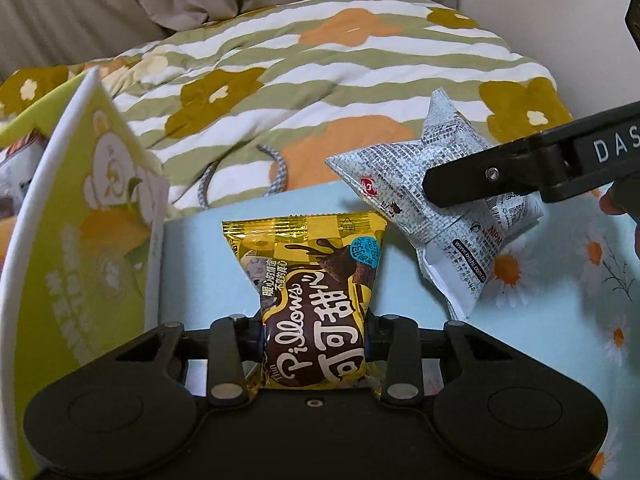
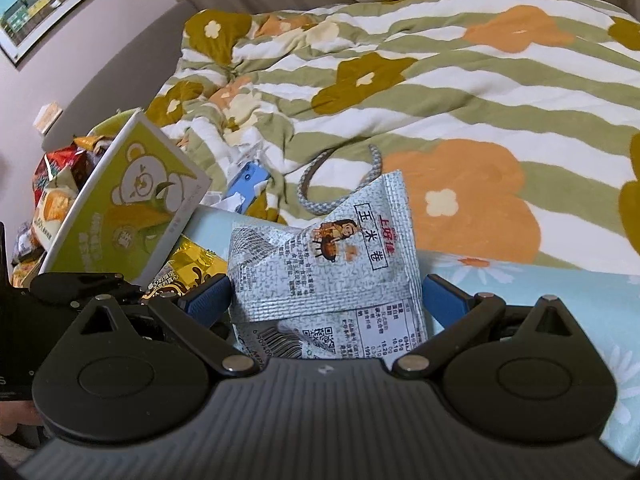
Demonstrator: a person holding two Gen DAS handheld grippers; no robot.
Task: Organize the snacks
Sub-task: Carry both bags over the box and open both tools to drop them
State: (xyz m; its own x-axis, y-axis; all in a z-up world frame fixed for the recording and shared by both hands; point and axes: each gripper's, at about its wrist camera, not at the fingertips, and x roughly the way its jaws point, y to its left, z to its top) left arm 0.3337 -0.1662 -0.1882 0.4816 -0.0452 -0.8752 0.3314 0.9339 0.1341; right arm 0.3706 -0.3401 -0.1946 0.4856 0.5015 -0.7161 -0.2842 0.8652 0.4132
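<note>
Squarely between left gripper (image 1: 314, 340) fingers: cocoa packet (image 1: 316, 312).

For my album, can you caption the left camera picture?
Left hand-held gripper squeezing a gold chocolate snack bag beside a green box.

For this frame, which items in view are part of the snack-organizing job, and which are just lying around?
Part of the job:
- gold chocolate snack packet, clamped in the left gripper
- silver corn-roll packet, between the fingers of the right gripper
- green bear box
- snack pile behind that box

Lying about:
- floral quilt
- grey braided cord
- framed picture
- blue phone
</note>
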